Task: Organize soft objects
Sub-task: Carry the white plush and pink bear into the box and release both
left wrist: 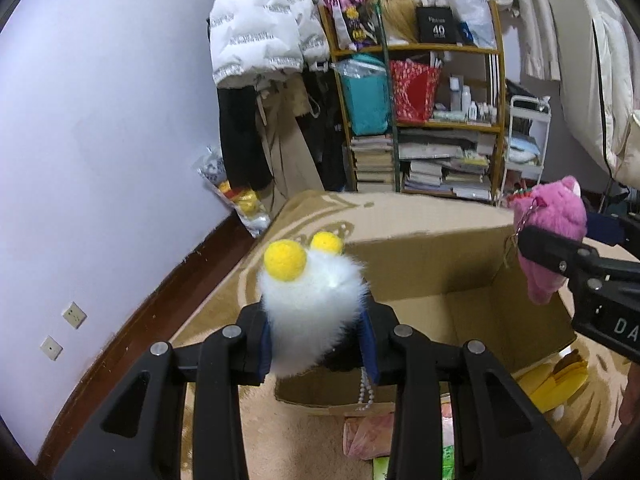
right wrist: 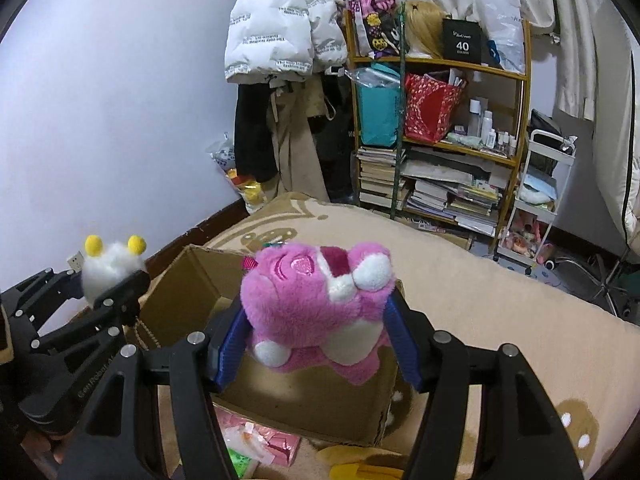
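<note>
A: Start at the left. What does the left gripper (left wrist: 318, 344) carry?

B: A white fluffy toy (left wrist: 312, 300) with two yellow pom-poms (left wrist: 285, 260) on top, pinched between its blue-padded fingers. A string of white beads (left wrist: 366, 394) hangs from the toy just below the fingers.

A: And under it?

B: The open cardboard box (left wrist: 420, 276) sits just ahead of and below the left fingertips, resting on a beige patterned blanket (left wrist: 304, 216). The toy is held above the box's near left corner.

A: To the right?

B: The right gripper (right wrist: 316, 340) is clamped on a pink plush bear (right wrist: 316, 300), squeezing its sides. The bear has white paws and a white muzzle, and it is held above the box's near wall, clear of the cardboard.

A: Anything beneath the right gripper?

B: A pink packet (right wrist: 276, 444) and something yellow (right wrist: 360, 470) lie on the blanket in front of the box. Well beyond both grippers stands a wooden shelf (right wrist: 440, 140) stacked with books.
</note>
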Demonstrator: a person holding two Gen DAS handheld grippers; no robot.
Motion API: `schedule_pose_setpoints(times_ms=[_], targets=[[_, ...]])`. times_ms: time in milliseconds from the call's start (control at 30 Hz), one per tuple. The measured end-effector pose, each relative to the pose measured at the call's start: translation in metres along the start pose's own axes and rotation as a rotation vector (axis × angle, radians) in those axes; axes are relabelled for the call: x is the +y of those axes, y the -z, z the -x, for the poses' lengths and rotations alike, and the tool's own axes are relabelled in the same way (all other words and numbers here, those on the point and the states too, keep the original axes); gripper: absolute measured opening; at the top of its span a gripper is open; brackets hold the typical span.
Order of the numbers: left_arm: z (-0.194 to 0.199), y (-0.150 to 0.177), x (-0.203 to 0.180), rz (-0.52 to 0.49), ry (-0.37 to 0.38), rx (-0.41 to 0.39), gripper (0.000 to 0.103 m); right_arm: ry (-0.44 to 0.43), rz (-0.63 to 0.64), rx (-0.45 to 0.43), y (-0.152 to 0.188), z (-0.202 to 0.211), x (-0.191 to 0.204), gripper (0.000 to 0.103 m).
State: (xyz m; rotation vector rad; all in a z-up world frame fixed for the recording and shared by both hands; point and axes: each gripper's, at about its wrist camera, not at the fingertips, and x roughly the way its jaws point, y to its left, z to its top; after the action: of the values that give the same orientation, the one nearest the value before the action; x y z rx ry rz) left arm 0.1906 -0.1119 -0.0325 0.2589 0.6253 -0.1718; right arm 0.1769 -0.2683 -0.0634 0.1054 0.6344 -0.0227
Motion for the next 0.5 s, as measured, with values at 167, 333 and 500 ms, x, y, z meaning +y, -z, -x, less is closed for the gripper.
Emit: schedule_pose_setpoints(times_ms=[167, 333, 500], targets=[[-0.018, 0.002, -0.001, 0.016, 0.014, 0.050, 0.035, -0.010, 0.001, 0.008, 0.005, -0.007, -0.001, 0.069], [-0.029, 0.007, -0.006, 0.005, 0.016, 0.079, 0.035, -0.047, -0.005, 0.001, 0.005, -0.006, 0.006, 0.069], [-0.032, 0.014, -0.008, -0.004, 0.024, 0.105, 0.038, -0.057, 0.012, 0.026, 0.009, -0.011, 0.011, 0.069]])
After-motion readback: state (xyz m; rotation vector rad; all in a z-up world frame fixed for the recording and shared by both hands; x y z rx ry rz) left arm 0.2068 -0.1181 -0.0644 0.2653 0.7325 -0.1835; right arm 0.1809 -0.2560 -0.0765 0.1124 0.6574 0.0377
